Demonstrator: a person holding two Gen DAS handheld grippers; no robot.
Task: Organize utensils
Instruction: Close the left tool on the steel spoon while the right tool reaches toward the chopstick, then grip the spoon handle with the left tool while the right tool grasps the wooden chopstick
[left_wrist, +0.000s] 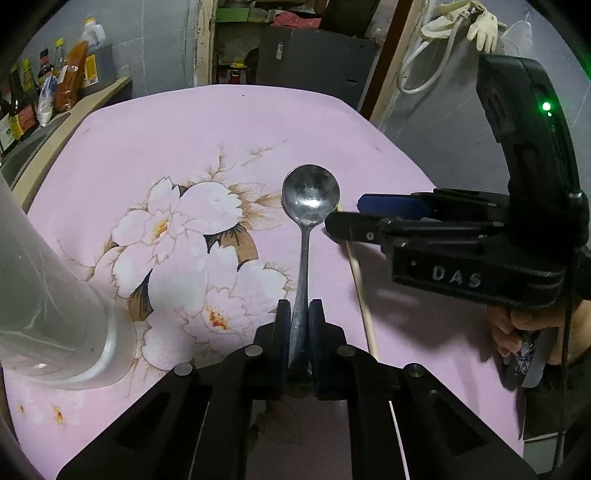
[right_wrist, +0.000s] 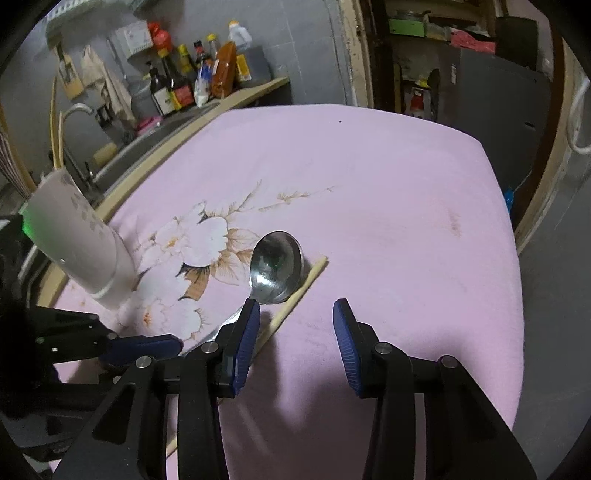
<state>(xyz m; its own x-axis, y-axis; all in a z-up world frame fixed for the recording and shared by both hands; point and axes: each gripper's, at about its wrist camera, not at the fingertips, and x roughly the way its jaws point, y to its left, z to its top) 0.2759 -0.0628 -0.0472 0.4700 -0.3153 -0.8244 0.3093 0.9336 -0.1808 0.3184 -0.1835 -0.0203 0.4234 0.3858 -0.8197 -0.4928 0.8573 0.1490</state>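
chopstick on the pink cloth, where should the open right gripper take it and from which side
Probably the chopstick's bare middle, from above. It lies flat on the tablecloth, so the fingers must straddle it crosswise. Its far end sits by the spoon bowl held in the left gripper, so grip nearer. The right gripper is open.

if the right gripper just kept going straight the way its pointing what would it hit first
Probably the chopstick lying on the pink tablecloth, since the open right gripper is angled down toward it. The spoon bowl sits just beyond to the left. Depth is hard to judge here.
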